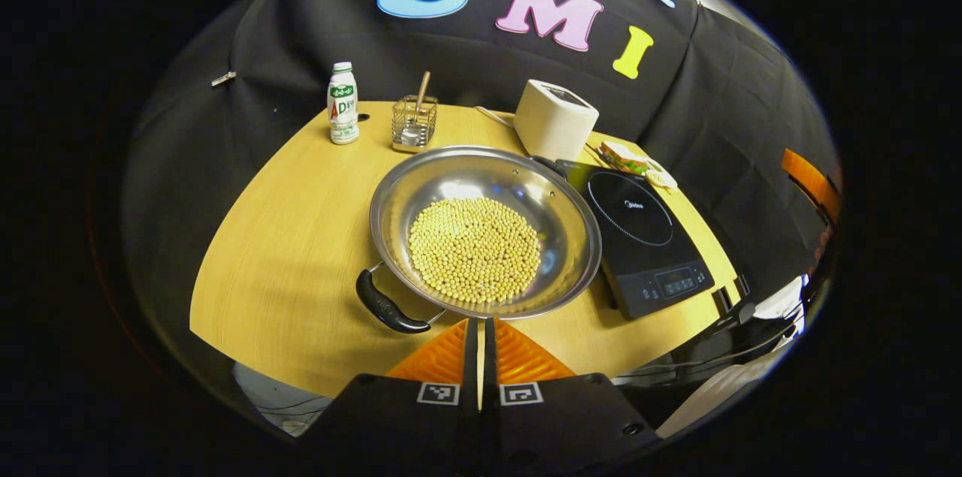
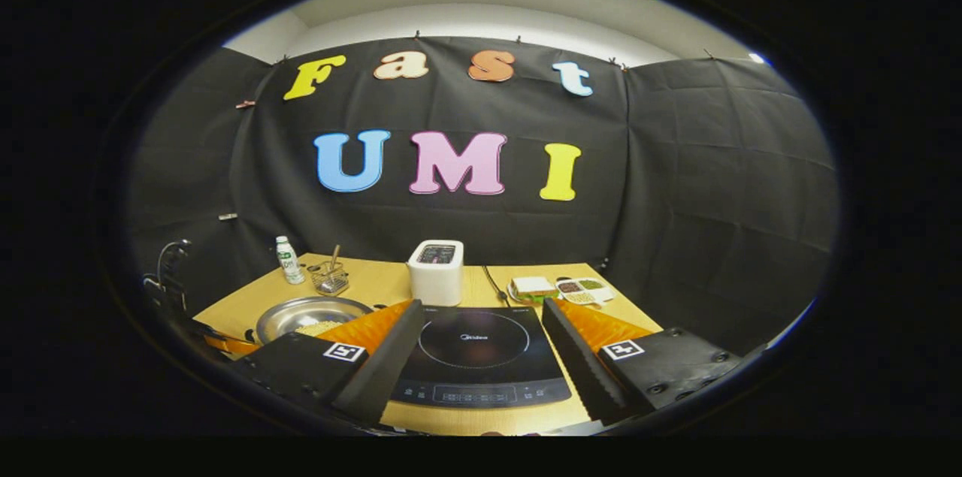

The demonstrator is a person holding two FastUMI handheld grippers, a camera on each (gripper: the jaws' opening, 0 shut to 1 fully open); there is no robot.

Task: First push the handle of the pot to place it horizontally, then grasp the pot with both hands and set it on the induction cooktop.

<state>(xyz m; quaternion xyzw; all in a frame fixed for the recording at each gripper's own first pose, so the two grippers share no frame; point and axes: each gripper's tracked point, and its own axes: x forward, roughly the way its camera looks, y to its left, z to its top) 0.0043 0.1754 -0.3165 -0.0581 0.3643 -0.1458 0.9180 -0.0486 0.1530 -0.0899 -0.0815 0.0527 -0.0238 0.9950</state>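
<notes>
Your table (image 1: pixel 285 252) carries the induction cooktop (image 1: pixel 639 236), and everything else is placed from it. The pot (image 1: pixel 485 229) sits on the wood touching or just beside the cooktop's left edge, not yet on the glass, with a flat heap of yellow beans (image 1: pixel 475 249) in its bottom. Its near handle (image 1: pixel 387 304) points down-left, away from the cooktop, so the push looks not yet made. Your left gripper (image 1: pixel 479 334) hovers at the pot's near rim with its fingers almost together, holding nothing. Your right gripper (image 2: pixel 477 345) hangs spread wide in front of the cooktop. The far handle (image 1: pixel 547 164) is mostly hidden; I think it lies toward the toaster (image 1: pixel 555 120). Shove the handle hard and the pot may skid into the cooktop; lift unevenly and the shallow bowl could tip and spill beans.
</notes>
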